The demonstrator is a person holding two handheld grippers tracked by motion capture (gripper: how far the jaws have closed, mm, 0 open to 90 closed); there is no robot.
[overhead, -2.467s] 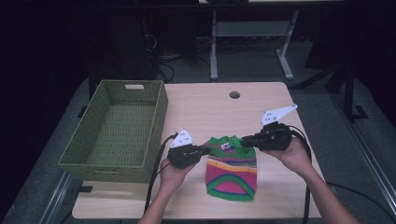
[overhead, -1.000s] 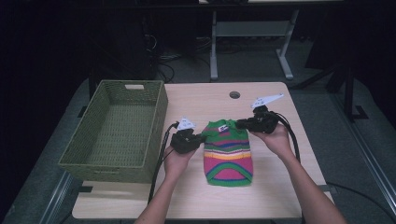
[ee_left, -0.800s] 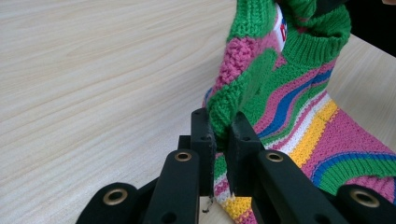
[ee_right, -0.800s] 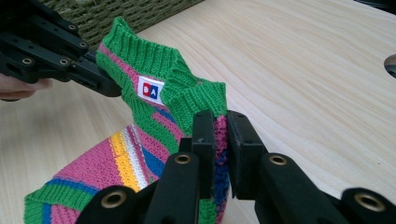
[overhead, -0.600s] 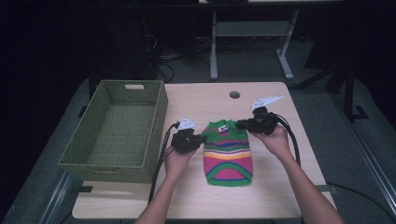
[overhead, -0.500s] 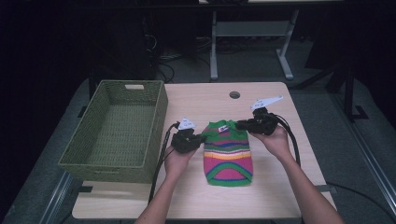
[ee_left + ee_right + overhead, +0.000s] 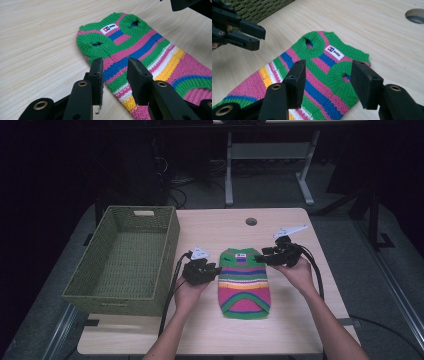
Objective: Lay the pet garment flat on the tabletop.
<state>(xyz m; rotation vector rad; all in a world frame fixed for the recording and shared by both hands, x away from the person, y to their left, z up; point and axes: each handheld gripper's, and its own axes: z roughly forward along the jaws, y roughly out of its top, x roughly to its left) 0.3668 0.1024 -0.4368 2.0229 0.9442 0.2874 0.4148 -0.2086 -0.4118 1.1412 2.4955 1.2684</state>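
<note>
High view: pale wooden worktop (image 7: pixel 215 330) with a round cable hole (image 7: pixel 251 221) near its far edge. Green woven basket (image 7: pixel 127 260) on the left part of the worktop, a slot handle in its far wall. Striped knitted pet sweater (image 7: pixel 245 282) lying flat at centre, neck end with white label towards the far side, hem towards the person. Left claw (image 7: pixel 216 269) held in the left hand (image 7: pixel 189 290) just beside the sweater's left edge, between sweater and basket; black cables run from it along the basket's right wall. Right claw (image 7: pixel 258 259) held in the right hand (image 7: pixel 296 272) at the sweater's upper right corner, a grey three-cornered plate above it. Dark floor, a grey desk frame and cables beyond the worktop

Left gripper view: left claw (image 7: pixel 115 68) released, jaws apart, poised over the sweater's (image 7: pixel 150 52) edge below one green armhole; whether the jaws touch the knit cannot be told. White label between the two armholes. Part of the right claw (image 7: pixel 190 5) at the top right corner

Right gripper view: right claw (image 7: pixel 328 75) released, jaws wide apart, straddling the sweater's (image 7: pixel 317 75) nearer armhole from above. Left claw (image 7: pixel 255 33) at upper left, jaws apart, near the sweater's far edge. Basket (image 7: pixel 257 7) behind it; cable hole (image 7: pixel 415 15) at upper right
</note>
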